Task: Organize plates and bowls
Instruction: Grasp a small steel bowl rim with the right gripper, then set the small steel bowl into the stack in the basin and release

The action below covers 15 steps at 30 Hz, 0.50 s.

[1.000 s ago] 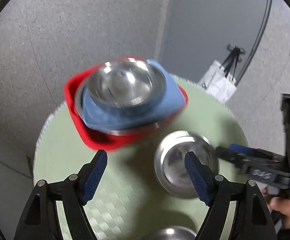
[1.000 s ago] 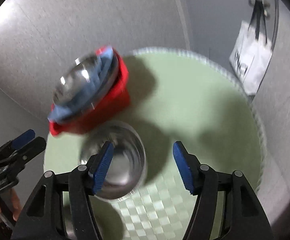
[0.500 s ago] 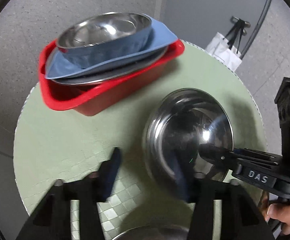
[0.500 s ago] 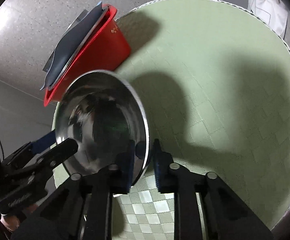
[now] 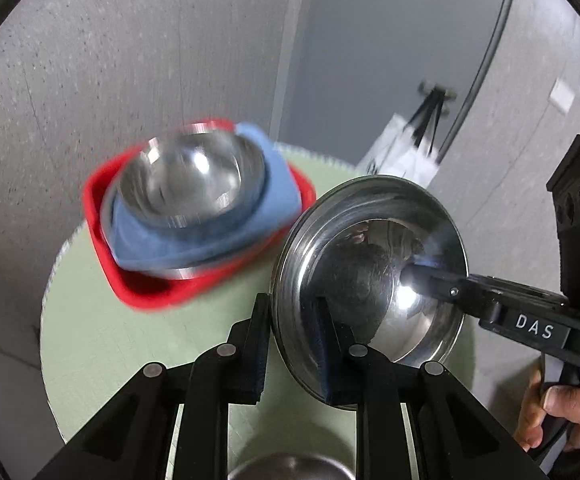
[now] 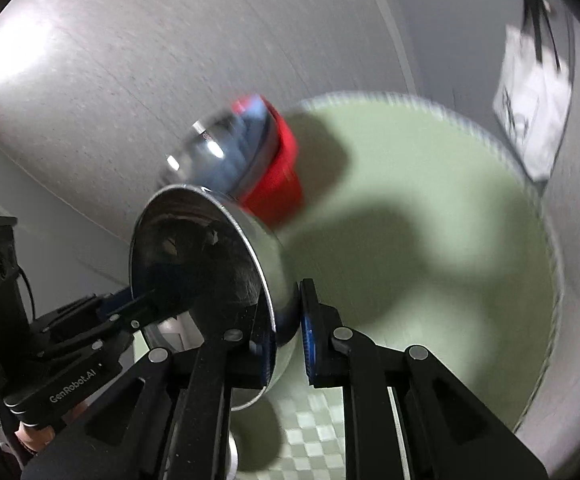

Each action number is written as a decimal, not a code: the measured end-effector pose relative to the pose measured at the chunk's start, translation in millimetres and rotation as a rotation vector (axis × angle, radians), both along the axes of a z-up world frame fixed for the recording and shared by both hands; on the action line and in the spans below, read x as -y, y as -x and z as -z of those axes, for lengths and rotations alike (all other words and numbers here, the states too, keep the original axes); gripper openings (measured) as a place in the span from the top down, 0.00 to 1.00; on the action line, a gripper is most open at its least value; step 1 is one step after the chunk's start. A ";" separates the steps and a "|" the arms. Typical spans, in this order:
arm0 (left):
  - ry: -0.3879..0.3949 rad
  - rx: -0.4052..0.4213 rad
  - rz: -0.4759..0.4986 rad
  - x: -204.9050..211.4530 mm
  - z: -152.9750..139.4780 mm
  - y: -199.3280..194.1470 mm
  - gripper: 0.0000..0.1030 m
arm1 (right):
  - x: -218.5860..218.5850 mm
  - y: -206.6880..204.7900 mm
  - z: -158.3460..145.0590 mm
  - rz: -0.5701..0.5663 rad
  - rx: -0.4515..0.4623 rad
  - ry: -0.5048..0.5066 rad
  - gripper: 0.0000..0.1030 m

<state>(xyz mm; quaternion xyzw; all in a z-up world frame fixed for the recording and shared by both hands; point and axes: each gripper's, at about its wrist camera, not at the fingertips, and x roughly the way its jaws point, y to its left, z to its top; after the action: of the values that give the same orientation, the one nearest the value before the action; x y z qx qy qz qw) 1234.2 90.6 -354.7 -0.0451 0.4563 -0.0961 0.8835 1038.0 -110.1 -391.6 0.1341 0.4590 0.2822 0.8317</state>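
- Shiny stainless-steel bowl (image 5: 370, 264): centre-right of the left wrist view, lifted clear of the tabletop and tilted so its hollow faces the lens; lower left of centre in the right wrist view (image 6: 209, 280), rim seen nearly edge-on.
- Left claw (image 5: 294, 344): closed on the bowl's near rim, one blue-padded finger outside the wall, the other inside.
- Right claw (image 6: 285, 340): closed on the opposite rim, wall pinched between its pads. In the left wrist view it enters from the right edge, tip inside the bowl (image 5: 422, 276). A hand (image 5: 558, 412) grips its handle at lower right.
- Left claw also visible at lower left of the right wrist view (image 6: 129, 312), reaching to the bowl's rim.
- Red plastic tub (image 5: 145, 288): left of centre, on the round pale-green checked tabletop (image 5: 101, 344), motion-blurred. Holds a blue cloth (image 5: 193, 240) with a second steel bowl (image 5: 185, 184) on top.
- Third steel bowl's rim (image 5: 290, 468): bottom edge of the left wrist view, mostly cut off.
- White bag with black handles (image 5: 402, 156): upper right, beyond the tabletop, against the grey wall.
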 end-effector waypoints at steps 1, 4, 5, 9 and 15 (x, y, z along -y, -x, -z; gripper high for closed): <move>0.007 0.018 -0.002 -7.5 -9.0 -4.9 0.85 | -7.0 -3.5 -15.7 -0.004 0.032 0.002 0.88; -0.006 0.054 -0.026 -30.8 -25.9 -16.2 0.84 | -27.1 -14.2 -43.9 -0.025 0.096 0.019 0.88; -0.013 0.060 -0.033 -36.8 -28.8 -18.9 0.83 | -31.4 -19.5 -49.9 -0.032 0.113 0.028 0.88; -0.035 0.064 -0.076 -67.5 -34.6 -45.6 0.81 | -67.6 -41.3 -63.6 -0.056 0.146 0.054 0.88; -0.069 -0.004 -0.107 -91.9 -10.9 -101.3 0.81 | -111.8 -83.0 -52.8 -0.061 0.130 0.116 0.88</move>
<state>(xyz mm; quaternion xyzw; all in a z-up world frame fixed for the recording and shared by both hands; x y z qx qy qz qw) 1335.5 182.5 -343.7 -0.0392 0.4580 -0.0327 0.8875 1121.0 1.6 -338.8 0.0531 0.4234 0.2883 0.8572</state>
